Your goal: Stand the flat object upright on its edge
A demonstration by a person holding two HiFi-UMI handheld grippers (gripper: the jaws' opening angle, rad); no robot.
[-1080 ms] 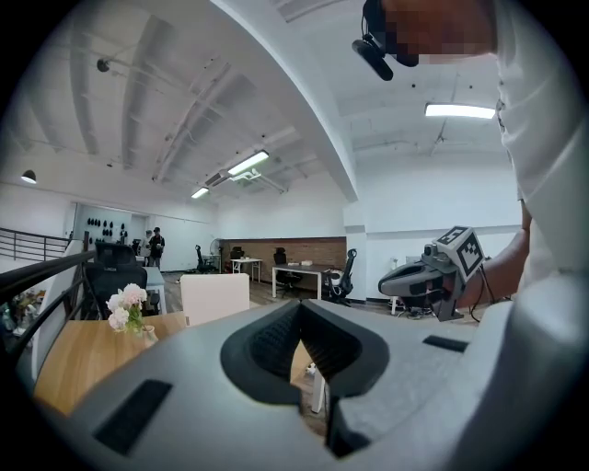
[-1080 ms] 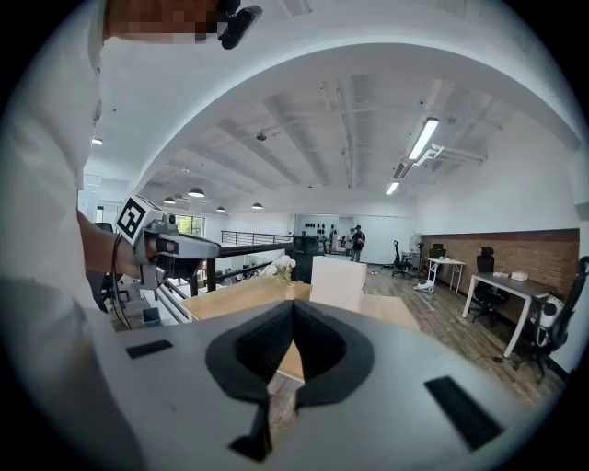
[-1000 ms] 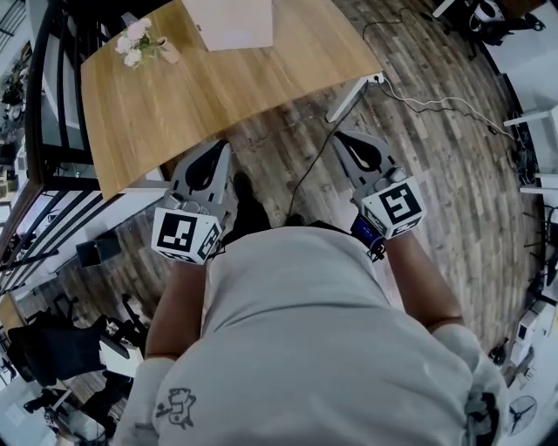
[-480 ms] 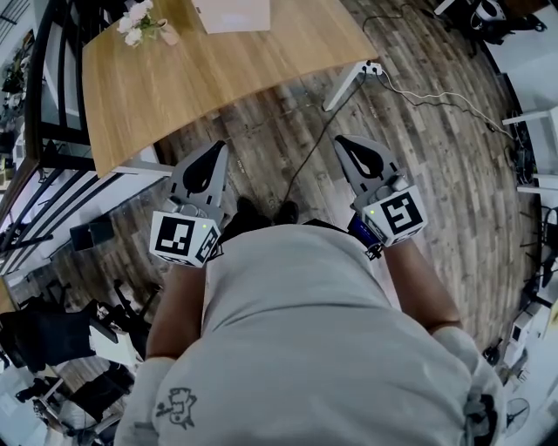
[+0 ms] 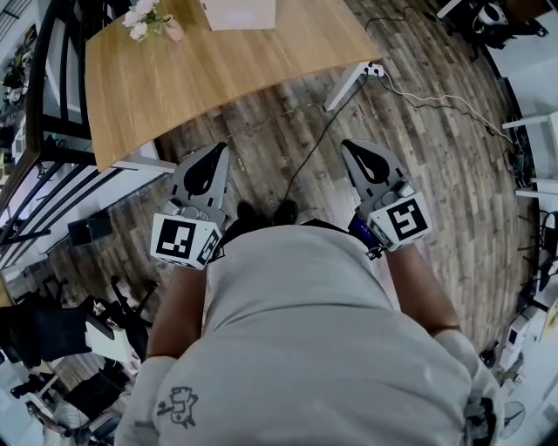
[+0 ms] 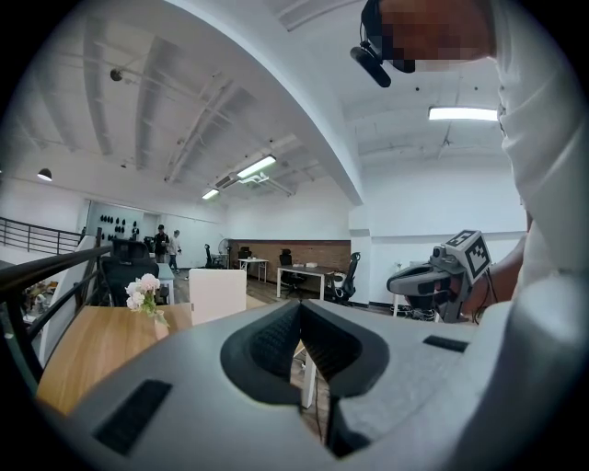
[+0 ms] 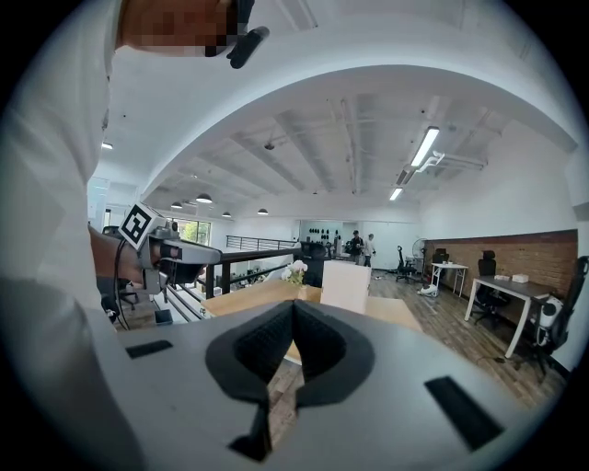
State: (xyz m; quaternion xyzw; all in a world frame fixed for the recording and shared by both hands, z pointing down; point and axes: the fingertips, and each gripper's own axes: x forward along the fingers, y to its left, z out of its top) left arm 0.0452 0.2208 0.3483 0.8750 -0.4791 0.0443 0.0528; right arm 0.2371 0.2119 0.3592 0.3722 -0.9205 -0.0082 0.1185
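Standing back from wooden table (image 5: 218, 74), left gripper (image 5: 215, 152), right gripper (image 5: 353, 146) both closed, empty, white flat object (image 5: 240, 12) on it

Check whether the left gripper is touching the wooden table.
Apart. The head view shows floor planks between the tip of the shut left gripper and the near edge of the wooden table.

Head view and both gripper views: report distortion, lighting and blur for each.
Head view: strong fisheye, so the table edges and floor planks bow; the light is even and nothing is smeared. Left gripper view: a round image with black corners, and a ceiling lamp glares white. Right gripper view: the same black corners, and the ceiling lines bend into arcs; the far room is sharp.
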